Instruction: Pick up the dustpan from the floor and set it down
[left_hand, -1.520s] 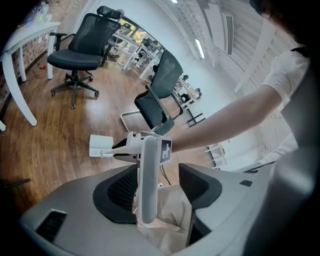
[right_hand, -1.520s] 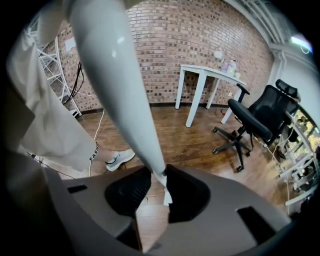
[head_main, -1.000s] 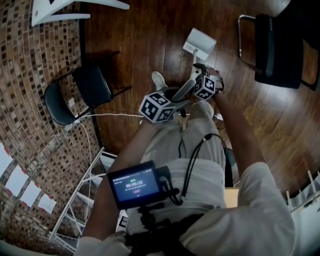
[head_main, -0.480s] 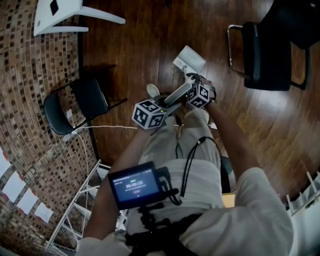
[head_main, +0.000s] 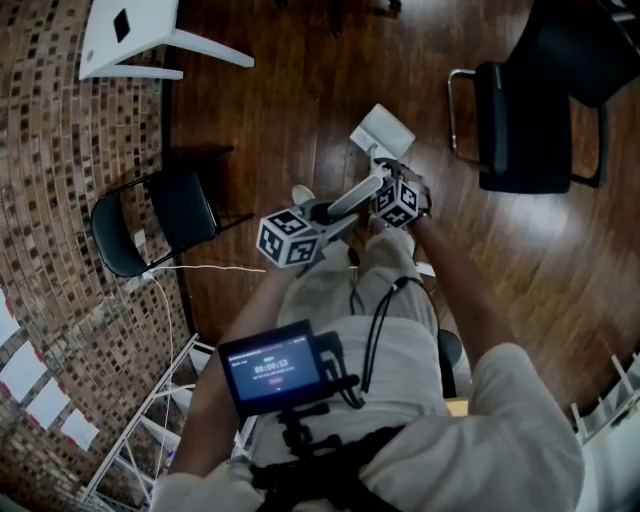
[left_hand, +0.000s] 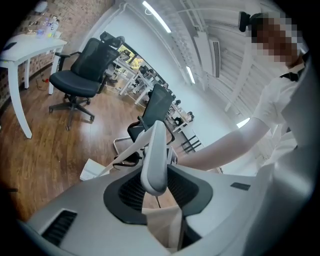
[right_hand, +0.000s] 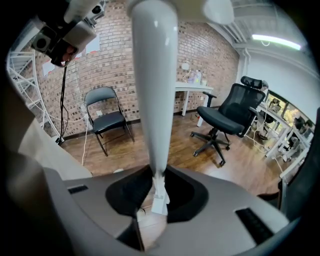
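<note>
Left claw, jaws having just been closing, is clamping the end of the handle of the dustpan; right claw is clamping the same handle nearer the pan. Dustpan is hanging over the wooden floor. It is looking like light, stiff, smooth plastic, so the handle is seeming the sensible hold.

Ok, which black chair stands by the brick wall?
The folding chair, thin-legged, right beside the brick wall at the head view's left. The chrome-framed chair stands out on the wood floor, upper right.
</note>
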